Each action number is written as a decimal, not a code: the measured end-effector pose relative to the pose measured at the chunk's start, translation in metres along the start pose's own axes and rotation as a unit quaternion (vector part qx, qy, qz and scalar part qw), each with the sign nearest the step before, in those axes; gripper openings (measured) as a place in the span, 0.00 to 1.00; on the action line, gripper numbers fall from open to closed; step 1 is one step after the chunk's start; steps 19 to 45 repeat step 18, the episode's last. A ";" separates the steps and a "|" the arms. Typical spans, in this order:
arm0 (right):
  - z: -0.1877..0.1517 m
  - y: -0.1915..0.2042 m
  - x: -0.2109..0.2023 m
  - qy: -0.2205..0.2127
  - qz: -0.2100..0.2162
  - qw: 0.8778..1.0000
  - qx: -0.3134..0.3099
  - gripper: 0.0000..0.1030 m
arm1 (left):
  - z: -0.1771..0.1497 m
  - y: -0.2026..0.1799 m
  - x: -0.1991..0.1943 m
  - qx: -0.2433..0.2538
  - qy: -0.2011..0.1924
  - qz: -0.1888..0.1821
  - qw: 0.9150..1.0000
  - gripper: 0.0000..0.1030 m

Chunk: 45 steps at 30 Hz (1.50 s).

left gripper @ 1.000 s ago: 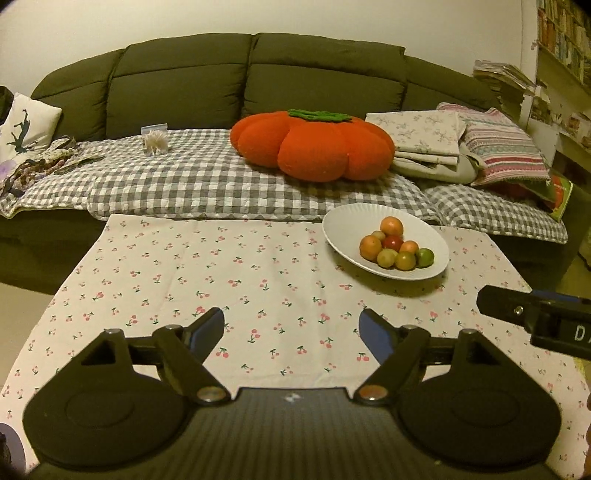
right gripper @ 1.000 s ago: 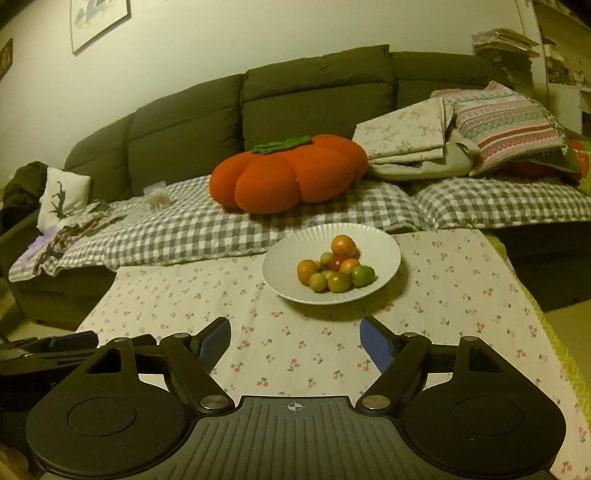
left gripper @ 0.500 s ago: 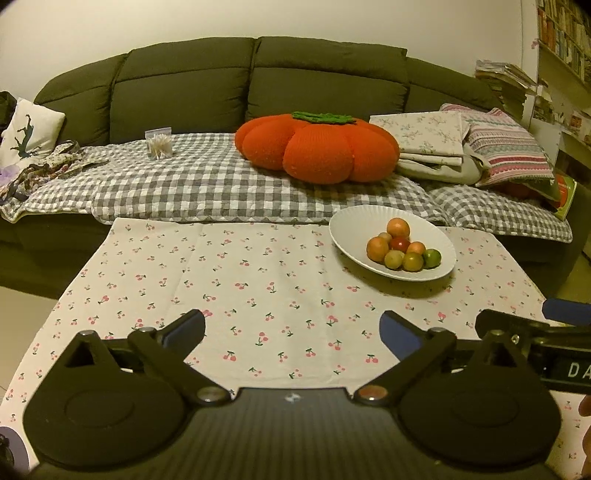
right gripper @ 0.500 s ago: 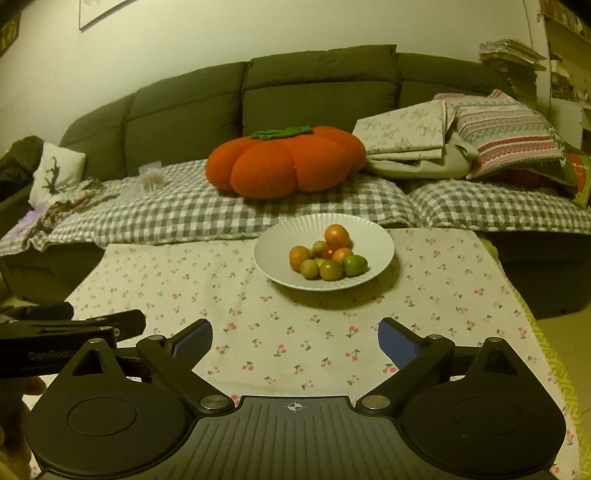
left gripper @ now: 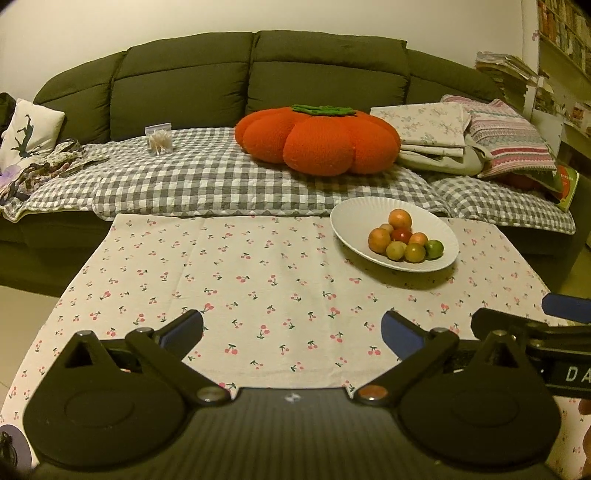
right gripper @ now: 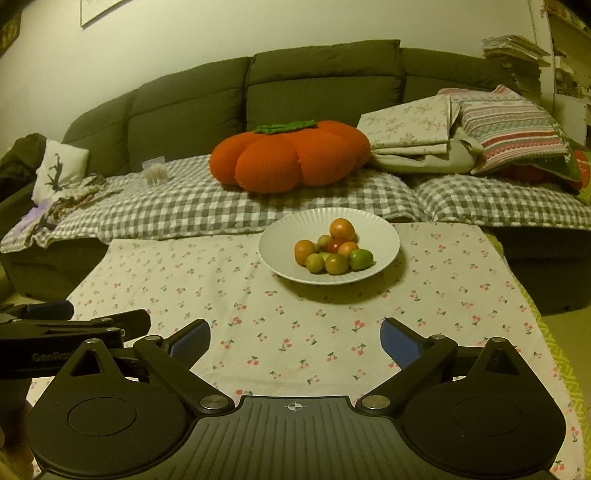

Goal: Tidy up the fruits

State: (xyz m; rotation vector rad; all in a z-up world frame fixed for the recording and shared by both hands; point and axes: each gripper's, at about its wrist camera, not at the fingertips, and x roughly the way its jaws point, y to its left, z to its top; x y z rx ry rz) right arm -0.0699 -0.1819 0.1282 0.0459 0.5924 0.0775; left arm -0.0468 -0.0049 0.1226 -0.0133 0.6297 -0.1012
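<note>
A white ribbed plate [left gripper: 351,218] [right gripper: 280,236] stands at the far right of the table with a pile of several small fruits [left gripper: 402,240] [right gripper: 332,251]: orange, red, yellow-green and one green. My left gripper [left gripper: 291,330] is open and empty, low over the near table edge, well short and left of the plate. My right gripper [right gripper: 295,336] is open and empty, near the front edge, in line with the plate. Each gripper shows at the edge of the other's view: the right one in the left wrist view [left gripper: 532,332], the left one in the right wrist view [right gripper: 74,325].
The table wears a cherry-print cloth [left gripper: 240,280] [right gripper: 424,314]. Behind it is a dark green sofa [left gripper: 258,74] with a checked blanket [left gripper: 192,181], an orange pumpkin cushion [left gripper: 321,140] [right gripper: 291,158], folded linens [left gripper: 436,129] and pillows. Shelves [left gripper: 561,33] stand at the right.
Both grippers' jaws have opened wider over the last second. Both have drawn slightly nearer the table; the plate and fruits have not moved.
</note>
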 end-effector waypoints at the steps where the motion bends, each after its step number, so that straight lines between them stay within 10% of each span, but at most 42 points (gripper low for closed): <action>1: 0.000 0.000 0.000 0.000 0.000 1.000 -0.001 0.97 | 0.000 -0.001 0.000 0.002 0.001 -0.002 1.000 0.99; 45: -0.002 0.002 0.001 0.004 0.004 1.000 -0.002 0.97 | -0.001 -0.001 -0.001 0.010 -0.004 0.007 1.000 0.99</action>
